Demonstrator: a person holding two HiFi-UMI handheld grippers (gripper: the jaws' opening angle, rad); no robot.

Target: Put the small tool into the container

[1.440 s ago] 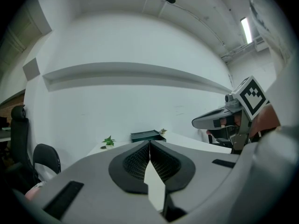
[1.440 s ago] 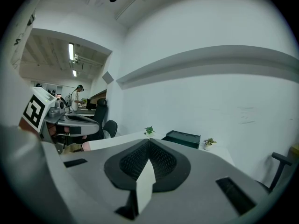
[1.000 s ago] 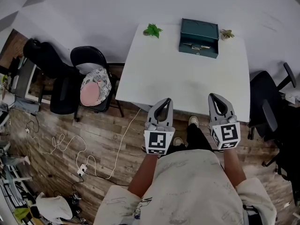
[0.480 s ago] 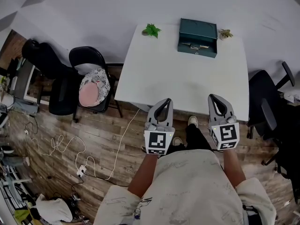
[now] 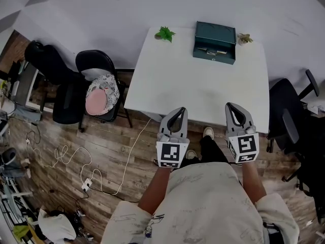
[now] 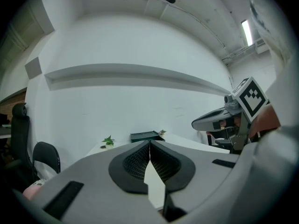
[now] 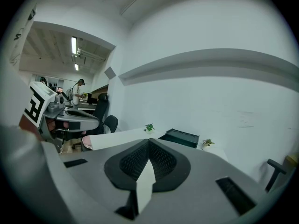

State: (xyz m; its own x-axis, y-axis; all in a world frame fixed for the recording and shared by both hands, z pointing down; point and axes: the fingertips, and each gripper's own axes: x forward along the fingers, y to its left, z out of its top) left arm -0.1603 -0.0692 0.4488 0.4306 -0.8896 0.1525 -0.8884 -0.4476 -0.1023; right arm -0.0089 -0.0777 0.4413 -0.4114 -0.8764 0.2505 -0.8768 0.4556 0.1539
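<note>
Bottom centre: my left gripper point(image 5: 177, 112) and right gripper point(image 5: 232, 107), two in all, both pinched closed on nothing, short of the white table point(image 5: 203, 93). Upper centre, far edge: one green container point(image 5: 215, 40), lid apparently down, with a pale metal piece on top. I can't tell whether it's the tool or a handle. Two small plants point(image 5: 165, 33) flank it. Risk: I grab the handle by mistake, or the lid blocks the drop.

No text, brand or number can be read; only square markers point(image 5: 171, 155) are borne on the left gripper point(image 5: 178, 111) and right gripper point(image 5: 233, 107).
</note>
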